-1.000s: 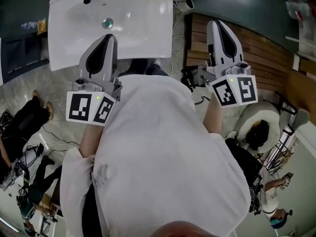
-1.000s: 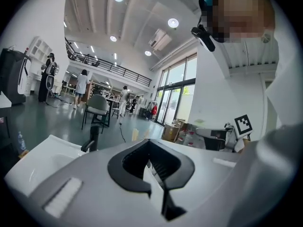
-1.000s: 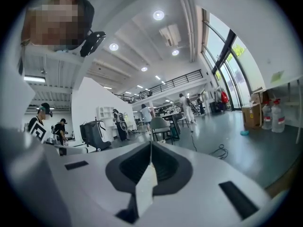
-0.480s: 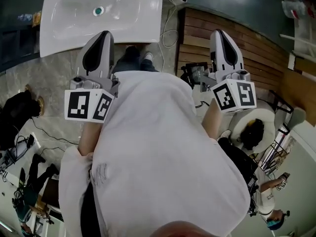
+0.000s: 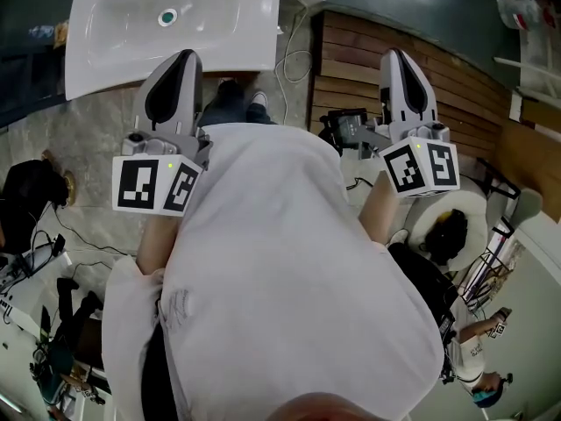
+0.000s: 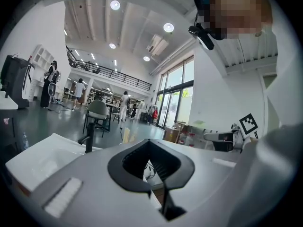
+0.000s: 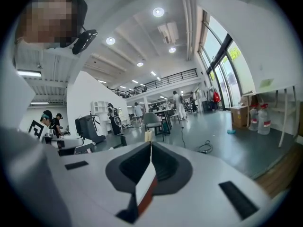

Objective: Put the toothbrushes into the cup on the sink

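My left claw [image 5: 181, 56] and right claw [image 5: 396, 53] are both pinched closed, empty. Reaching for the sink [image 5: 219, 33], upper left, I might knock its rim.

Sink [image 5: 223, 33] left of wooden decking [image 5: 351, 64]

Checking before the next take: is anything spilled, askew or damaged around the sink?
Nothing stands out. The white sink looks whole and clean, and no spill shows in its basin.
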`<state>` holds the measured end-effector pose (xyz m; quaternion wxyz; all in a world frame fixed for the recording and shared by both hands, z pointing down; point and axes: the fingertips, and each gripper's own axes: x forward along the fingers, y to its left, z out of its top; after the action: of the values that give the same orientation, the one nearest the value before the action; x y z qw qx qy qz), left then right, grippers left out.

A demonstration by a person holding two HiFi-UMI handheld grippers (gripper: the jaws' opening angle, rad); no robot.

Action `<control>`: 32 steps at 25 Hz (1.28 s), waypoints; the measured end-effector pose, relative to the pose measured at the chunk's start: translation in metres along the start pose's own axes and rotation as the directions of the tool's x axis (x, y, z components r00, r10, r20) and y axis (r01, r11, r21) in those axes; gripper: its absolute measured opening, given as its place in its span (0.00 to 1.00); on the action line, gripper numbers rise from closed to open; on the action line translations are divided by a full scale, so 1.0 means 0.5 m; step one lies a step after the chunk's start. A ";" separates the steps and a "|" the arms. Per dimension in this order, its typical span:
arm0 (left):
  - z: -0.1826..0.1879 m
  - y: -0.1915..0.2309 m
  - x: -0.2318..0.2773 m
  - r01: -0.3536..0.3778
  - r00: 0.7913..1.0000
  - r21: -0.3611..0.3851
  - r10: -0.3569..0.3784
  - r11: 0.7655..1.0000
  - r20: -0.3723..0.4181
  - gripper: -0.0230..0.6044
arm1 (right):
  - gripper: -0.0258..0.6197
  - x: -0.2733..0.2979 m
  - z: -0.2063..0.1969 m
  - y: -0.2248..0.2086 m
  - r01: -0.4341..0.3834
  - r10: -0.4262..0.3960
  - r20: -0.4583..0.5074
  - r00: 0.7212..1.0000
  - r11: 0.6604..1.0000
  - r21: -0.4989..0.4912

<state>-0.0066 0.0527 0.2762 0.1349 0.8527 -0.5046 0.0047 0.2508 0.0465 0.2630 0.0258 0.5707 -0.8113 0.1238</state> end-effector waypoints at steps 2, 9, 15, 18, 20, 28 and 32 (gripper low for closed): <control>0.001 0.000 0.002 -0.001 1.000 0.001 0.001 1.000 0.002 0.03 | 0.06 0.002 0.001 -0.003 -0.001 0.001 0.003 1.000 1.000 0.001; 0.003 -0.005 0.016 -0.005 1.000 0.001 0.005 1.000 -0.001 0.03 | 0.06 0.015 0.004 -0.020 -0.003 0.003 -0.005 1.000 1.000 -0.018; 0.003 0.001 0.025 -0.009 1.000 0.003 0.009 1.000 -0.001 0.03 | 0.06 0.024 0.002 -0.032 0.006 -0.006 -0.005 1.000 1.000 -0.017; 0.003 0.006 0.031 -0.008 1.000 0.003 0.008 1.000 -0.001 0.03 | 0.06 0.029 0.003 -0.035 0.010 -0.010 -0.003 1.000 1.000 -0.019; 0.003 0.008 0.033 -0.006 1.000 0.003 0.006 1.000 -0.002 0.03 | 0.06 0.031 0.005 -0.035 0.012 -0.012 0.000 1.000 1.000 -0.021; 0.007 0.014 0.050 0.011 1.000 0.006 -0.011 1.000 -0.002 0.03 | 0.06 0.041 0.006 -0.042 0.027 -0.027 0.000 1.000 0.999 -0.023; 0.007 0.020 0.056 0.016 1.000 0.006 -0.016 1.000 0.000 0.03 | 0.06 0.046 0.006 -0.045 0.036 -0.036 0.002 0.999 0.999 -0.021</control>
<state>-0.0020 0.0233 0.2789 0.1324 0.8571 -0.4978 0.0053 0.2641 0.0173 0.2682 0.0331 0.5852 -0.8021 0.1144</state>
